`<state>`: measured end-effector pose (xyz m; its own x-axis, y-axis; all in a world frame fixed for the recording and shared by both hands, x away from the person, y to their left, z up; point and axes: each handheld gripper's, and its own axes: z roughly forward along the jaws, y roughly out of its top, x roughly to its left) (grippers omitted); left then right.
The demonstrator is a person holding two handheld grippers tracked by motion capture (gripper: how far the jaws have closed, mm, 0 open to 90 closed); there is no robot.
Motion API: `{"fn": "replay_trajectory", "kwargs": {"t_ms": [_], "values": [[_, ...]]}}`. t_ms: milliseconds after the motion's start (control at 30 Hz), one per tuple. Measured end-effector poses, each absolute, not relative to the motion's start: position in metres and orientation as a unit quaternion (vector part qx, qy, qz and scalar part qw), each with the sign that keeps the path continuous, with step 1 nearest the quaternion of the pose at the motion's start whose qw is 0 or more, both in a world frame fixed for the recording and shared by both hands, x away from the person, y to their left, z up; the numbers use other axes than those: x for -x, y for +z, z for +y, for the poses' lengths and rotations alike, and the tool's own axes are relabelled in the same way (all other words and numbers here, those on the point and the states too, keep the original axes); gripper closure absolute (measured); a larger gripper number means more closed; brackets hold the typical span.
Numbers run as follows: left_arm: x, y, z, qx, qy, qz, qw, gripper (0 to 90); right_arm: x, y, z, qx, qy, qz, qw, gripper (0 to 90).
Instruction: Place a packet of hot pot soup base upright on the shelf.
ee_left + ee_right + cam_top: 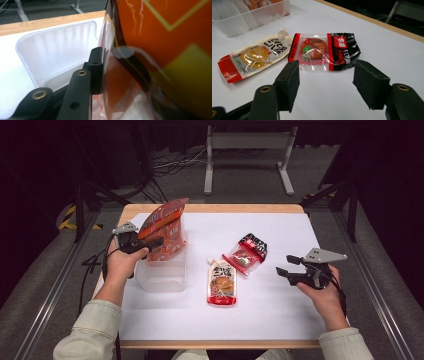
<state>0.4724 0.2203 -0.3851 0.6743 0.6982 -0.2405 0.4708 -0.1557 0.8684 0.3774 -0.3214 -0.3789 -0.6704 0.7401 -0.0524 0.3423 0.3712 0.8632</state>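
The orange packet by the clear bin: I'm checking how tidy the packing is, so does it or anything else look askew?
Yes. The orange packet stands tilted, half out of the clear bin, pinched by the left gripper. The spouted pouch and red-and-black packet lie flat and intact on the white mat.

place: lab | cues: dark curtains, floor cables (170, 165), metal frame (248, 155)

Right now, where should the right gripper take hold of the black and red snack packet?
Probably the black end of the snack packet: it curls up off the table, while the rest lies flat. Come in low from the right gripper side, open fingers straddling that edge.
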Motion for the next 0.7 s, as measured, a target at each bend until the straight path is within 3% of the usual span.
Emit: {"fn": "replay_trajectory", "kwargs": {"t_ms": [233, 267, 300, 367, 467, 700], "values": [[-0.470, -0.380, 0.212, -0.749, 0.129, 0.402, 0.510, 63.3, -0.379, -0.380, -0.322, -0.342, 0.446, 0.797, 0.220, 38.6], [-0.470, -0.380, 0.212, -0.748, 0.133, 0.403, 0.510, 59.1, -0.380, -0.380, -0.322, -0.342, 0.446, 0.798, 0.220, 38.4], [-0.469, -0.379, 0.211, -0.749, 0.138, 0.407, 0.505, 45.2, -0.380, -0.380, -0.321, -0.343, 0.445, 0.797, 0.220, 37.7], [-0.469, -0.378, 0.212, -0.746, 0.152, 0.410, 0.502, 41.0, -0.380, -0.381, -0.321, -0.344, 0.446, 0.797, 0.219, 37.4], [-0.466, -0.375, 0.213, -0.736, 0.170, 0.415, 0.507, 23.7, -0.380, -0.381, -0.321, -0.346, 0.446, 0.796, 0.217, 36.7], [-0.451, -0.366, 0.213, -0.734, 0.181, 0.396, 0.520, 7.7, -0.380, -0.381, -0.322, -0.346, 0.447, 0.796, 0.217, 35.2]]}}
